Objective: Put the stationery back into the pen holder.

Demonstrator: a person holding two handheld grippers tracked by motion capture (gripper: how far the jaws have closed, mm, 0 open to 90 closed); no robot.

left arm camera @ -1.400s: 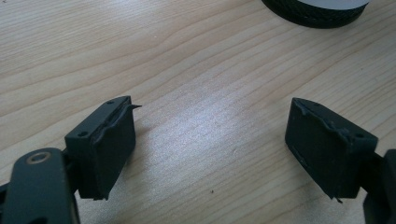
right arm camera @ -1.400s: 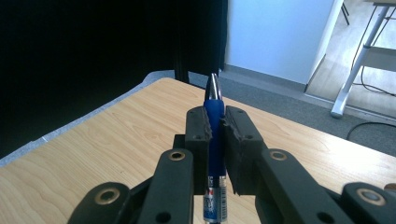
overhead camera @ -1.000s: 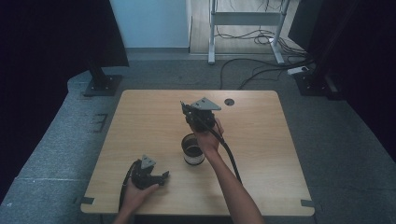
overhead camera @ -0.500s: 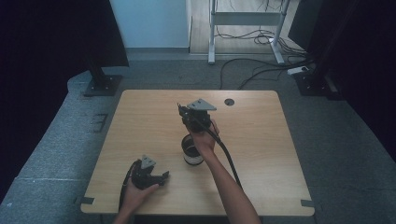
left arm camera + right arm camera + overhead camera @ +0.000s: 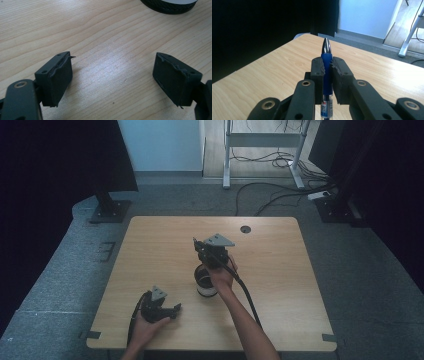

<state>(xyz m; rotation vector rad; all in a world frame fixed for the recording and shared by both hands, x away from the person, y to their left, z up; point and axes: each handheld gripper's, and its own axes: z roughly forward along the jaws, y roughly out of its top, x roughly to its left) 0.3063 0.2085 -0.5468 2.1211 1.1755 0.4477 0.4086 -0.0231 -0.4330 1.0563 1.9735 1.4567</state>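
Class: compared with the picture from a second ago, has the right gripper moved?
Yes, slightly. The right gripper, shut on a pen, has shifted toward the table's far edge, away from the cup.

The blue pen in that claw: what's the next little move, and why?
Probably lower it toward the round holder. The right gripper is shut on the blue pen and held above the table, beside the holder. The left gripper rests open, holding nothing.

L hand (image 5: 146, 326) grips the left gripper (image 5: 172, 309) low at the table's near edge, jaws wide apart w/ nothing between, pads just above the wood. R forearm reaches fwd to mid-table; right hand (image 5: 221, 274) holds the right gripper (image 5: 197, 245) raised, jaws pinched tight on a blue pen (image 5: 327, 67), tip sticking out past the pads.
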